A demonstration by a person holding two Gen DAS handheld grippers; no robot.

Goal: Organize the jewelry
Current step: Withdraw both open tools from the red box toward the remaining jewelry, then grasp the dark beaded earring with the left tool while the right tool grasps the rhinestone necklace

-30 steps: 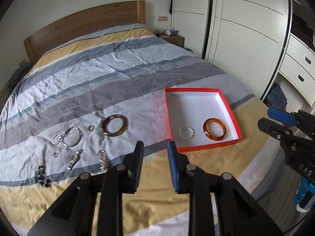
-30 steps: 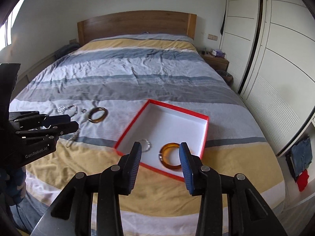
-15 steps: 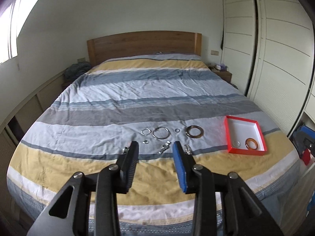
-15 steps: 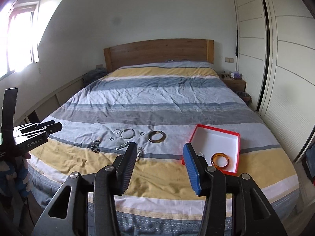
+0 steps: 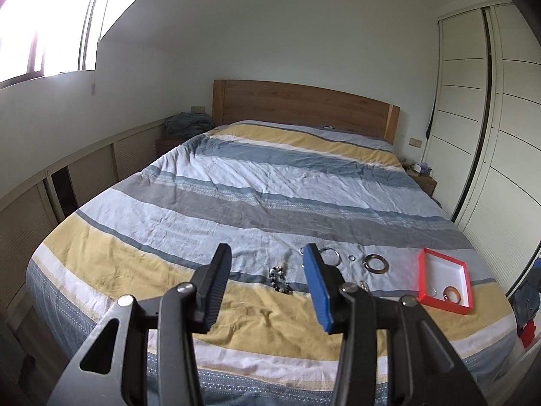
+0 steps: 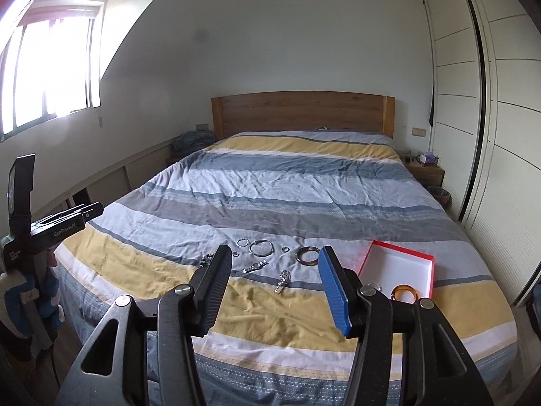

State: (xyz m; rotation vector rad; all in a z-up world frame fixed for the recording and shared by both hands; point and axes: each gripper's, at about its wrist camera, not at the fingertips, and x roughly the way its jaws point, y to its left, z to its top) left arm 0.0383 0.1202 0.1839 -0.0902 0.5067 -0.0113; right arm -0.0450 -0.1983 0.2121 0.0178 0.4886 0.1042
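Red-rimmed box with a white interior sits on the striped duvet near the foot of the bed, right side. Inside it: an amber bangle and a small clear ring just beside it, both at the near end of the box, partly hidden by the right gripper's frame in the right wrist view. Left wrist view shows the same box with the bangle inside. Rest of the jewelry is loose on the duvet left of the box: brown bangle nearest the box, small ring, large silver hoop, small beaded ring, a silver chain bracelet, another chain piece on the yellow stripe, dark bead bracelet furthest left. Left gripper jaws spread apart, nothing between them, held off the foot of the bed, well clear of the pieces. Right gripper also spread wide and empty, likewise held back from the bed. Left gripper's body shows at the left edge of the right wrist view. Wooden headboard at the far end, white wardrobe doors along the right wall.
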